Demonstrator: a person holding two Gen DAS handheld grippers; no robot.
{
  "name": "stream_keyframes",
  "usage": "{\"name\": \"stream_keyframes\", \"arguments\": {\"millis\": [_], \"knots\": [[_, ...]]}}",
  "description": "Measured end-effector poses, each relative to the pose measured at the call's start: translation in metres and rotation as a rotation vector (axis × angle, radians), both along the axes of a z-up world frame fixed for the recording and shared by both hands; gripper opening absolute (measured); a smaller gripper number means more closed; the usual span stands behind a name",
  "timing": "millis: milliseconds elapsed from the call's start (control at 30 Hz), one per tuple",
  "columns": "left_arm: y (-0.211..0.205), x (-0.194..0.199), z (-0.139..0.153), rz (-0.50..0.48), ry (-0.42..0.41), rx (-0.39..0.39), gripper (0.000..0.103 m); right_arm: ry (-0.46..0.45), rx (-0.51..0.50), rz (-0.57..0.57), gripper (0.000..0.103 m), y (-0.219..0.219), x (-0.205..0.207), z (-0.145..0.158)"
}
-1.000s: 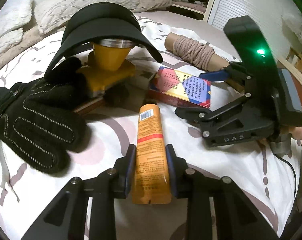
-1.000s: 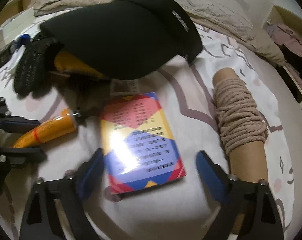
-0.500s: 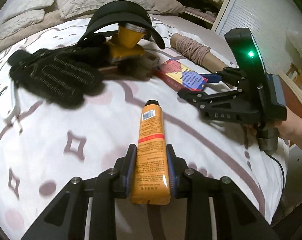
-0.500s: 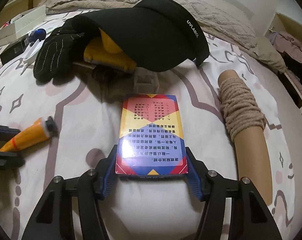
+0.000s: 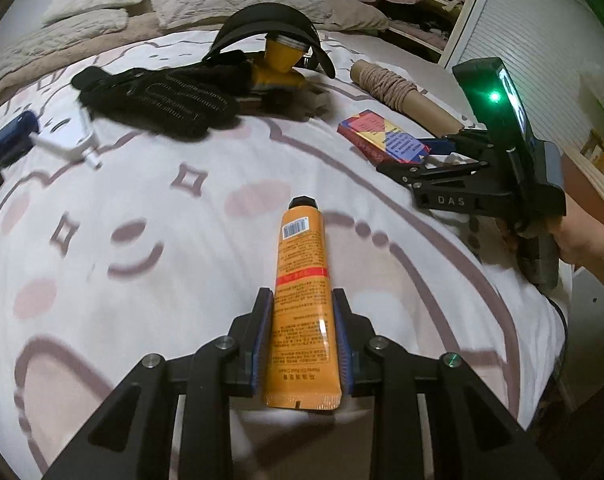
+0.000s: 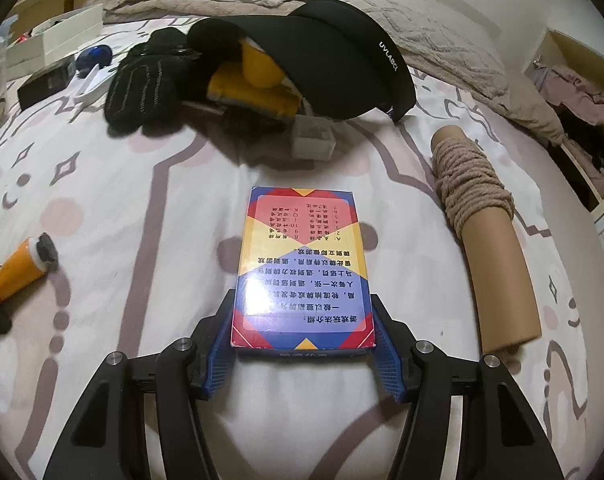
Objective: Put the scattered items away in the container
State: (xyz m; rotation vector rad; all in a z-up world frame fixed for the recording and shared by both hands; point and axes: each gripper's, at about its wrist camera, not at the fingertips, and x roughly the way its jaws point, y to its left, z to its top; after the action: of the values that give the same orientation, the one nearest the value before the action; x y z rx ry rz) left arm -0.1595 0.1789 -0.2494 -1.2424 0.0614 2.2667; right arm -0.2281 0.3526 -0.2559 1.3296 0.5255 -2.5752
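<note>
**A:** Where are we, in the left wrist view?

**B:** A bed [image 5: 142,240] with a white, pink-patterned cover, pillows at the far end. The left hand-held gripper [image 5: 300,344] is clamped on the crimped end of an orange tube [image 5: 302,280], cap pointing away. Far ahead lie a black glove [image 5: 162,94] and a black visor [image 5: 270,26] over a yellow object. Ahead and to the right is the right hand-held gripper [image 5: 425,154], held by a hand [image 5: 573,236].

**A:** What changed?

**B:** A second ago the tube lay among that clutter; now it is drawn well clear of it.

**A:** And the right wrist view?

**B:** Same bed. The right gripper's jaws have just been closing and now press both long sides of a colourful card box [image 6: 302,272]. To the right lies a cardboard roll wound with cord [image 6: 481,220]; the tube shows far left.

**A:** What does this mean for tidying?

**B:** Both items look secured and ready to carry. I cannot make out the container in either view.
</note>
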Motion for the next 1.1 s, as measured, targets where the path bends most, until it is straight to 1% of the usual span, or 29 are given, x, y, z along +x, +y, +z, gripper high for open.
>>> {"name": "stream_keyframes", "arguments": {"millis": [100,233,367,500,567,667,733,800,933,1067,1100], "knots": [[-0.007,0.017,0.000,0.018,0.017,-0.008,0.029,-0.004,0.000,0.004,0.061,-0.002,0.015,0.002],[-0.015,0.033,0.001,0.068,0.025,-0.017,0.028,-0.026,-0.016,0.002,0.061,-0.002,0.034,0.004],[-0.018,0.052,0.002,0.086,0.076,-0.069,0.028,-0.017,0.028,0.027,0.061,-0.010,0.056,0.004],[-0.027,0.067,0.001,0.112,0.097,-0.083,0.028,-0.038,0.027,0.035,0.061,-0.013,0.070,0.007],[-0.035,0.076,0.001,0.129,0.104,-0.085,0.028,-0.052,0.029,0.056,0.061,-0.017,0.075,0.008],[-0.049,0.085,0.002,0.163,0.096,-0.063,0.028,-0.067,0.039,0.108,0.062,-0.029,0.085,0.012],[-0.062,0.089,0.002,0.200,0.084,-0.040,0.028,-0.080,0.034,0.161,0.061,-0.040,0.093,0.014],[-0.069,0.093,0.002,0.222,0.084,-0.040,0.028,-0.075,0.062,0.235,0.061,-0.057,0.105,0.014],[-0.083,0.098,0.004,0.262,0.095,-0.071,0.028,-0.082,0.089,0.374,0.061,-0.087,0.127,0.017],[-0.095,0.105,0.005,0.298,0.120,-0.135,0.028,-0.100,0.098,0.497,0.061,-0.114,0.145,0.020],[-0.099,0.107,0.005,0.306,0.121,-0.141,0.028,-0.108,0.095,0.520,0.061,-0.119,0.148,0.021]]}}
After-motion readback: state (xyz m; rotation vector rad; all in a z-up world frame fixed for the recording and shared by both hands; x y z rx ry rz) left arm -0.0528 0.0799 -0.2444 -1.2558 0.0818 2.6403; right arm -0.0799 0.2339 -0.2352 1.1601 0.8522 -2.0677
